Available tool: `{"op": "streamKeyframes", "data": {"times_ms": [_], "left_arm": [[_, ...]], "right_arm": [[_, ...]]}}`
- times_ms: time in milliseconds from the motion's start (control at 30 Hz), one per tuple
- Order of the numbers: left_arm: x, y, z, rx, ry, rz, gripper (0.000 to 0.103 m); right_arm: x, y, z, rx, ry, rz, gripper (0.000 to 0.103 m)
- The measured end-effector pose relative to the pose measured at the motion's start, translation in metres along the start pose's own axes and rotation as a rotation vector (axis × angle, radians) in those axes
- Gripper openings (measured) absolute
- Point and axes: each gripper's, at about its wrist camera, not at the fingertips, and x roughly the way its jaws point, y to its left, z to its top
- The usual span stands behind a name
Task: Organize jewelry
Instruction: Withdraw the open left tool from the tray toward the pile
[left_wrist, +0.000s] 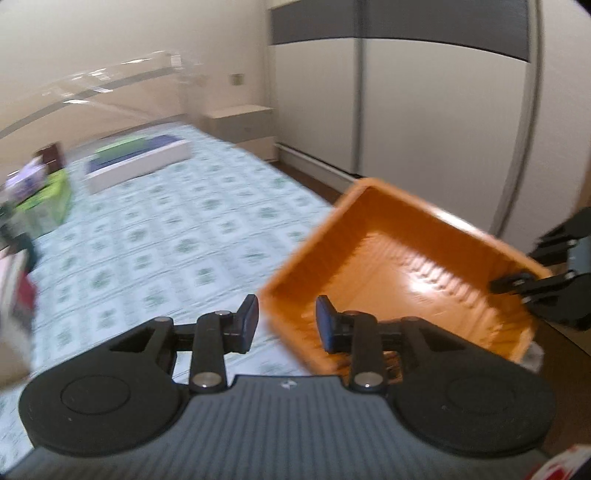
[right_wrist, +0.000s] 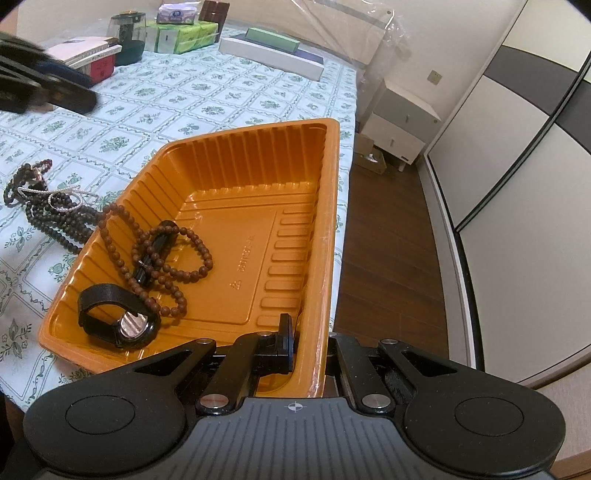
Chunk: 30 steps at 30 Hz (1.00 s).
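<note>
An orange plastic tray lies on the flowered tablecloth, its right side at the table edge. In it are a brown bead necklace and a black watch. My right gripper is shut on the tray's near right rim, one finger inside, one outside. More dark bead strands and a silver chain lie on the cloth left of the tray. In the blurred left wrist view my left gripper is open and empty, at the tray's near corner; the right gripper shows on the far rim.
At the table's far end stand tissue packs, a dark jar, books and a flat white box. The table edge and wooden floor are right of the tray. A wardrobe fills the right.
</note>
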Motion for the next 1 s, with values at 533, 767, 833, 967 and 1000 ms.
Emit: {"op": "streamKeyframes", "data": {"times_ms": [533, 767, 833, 967, 1000], "left_arm": [[-0.026, 0.067, -0.116, -0.089, 0.068, 0.220, 0.044], [0.004, 0.034, -0.139, 0.179, 0.138, 0.256, 0.033], [0.010, 0.029, -0.140, 0.225, 0.151, 0.247, 0.026], [0.018, 0.023, -0.140, 0.306, 0.160, 0.257, 0.019], [0.020, 0.022, -0.139, 0.324, 0.159, 0.258, 0.019]], "right_arm": [[0.000, -0.001, -0.001, -0.003, 0.003, -0.004, 0.003], [0.000, -0.001, -0.002, -0.003, 0.003, -0.005, 0.003], [0.000, -0.001, -0.002, -0.002, 0.004, -0.005, 0.003], [0.000, -0.001, -0.002, -0.002, 0.004, -0.004, 0.003], [0.000, -0.001, -0.002, -0.002, 0.004, -0.004, 0.003]]}}
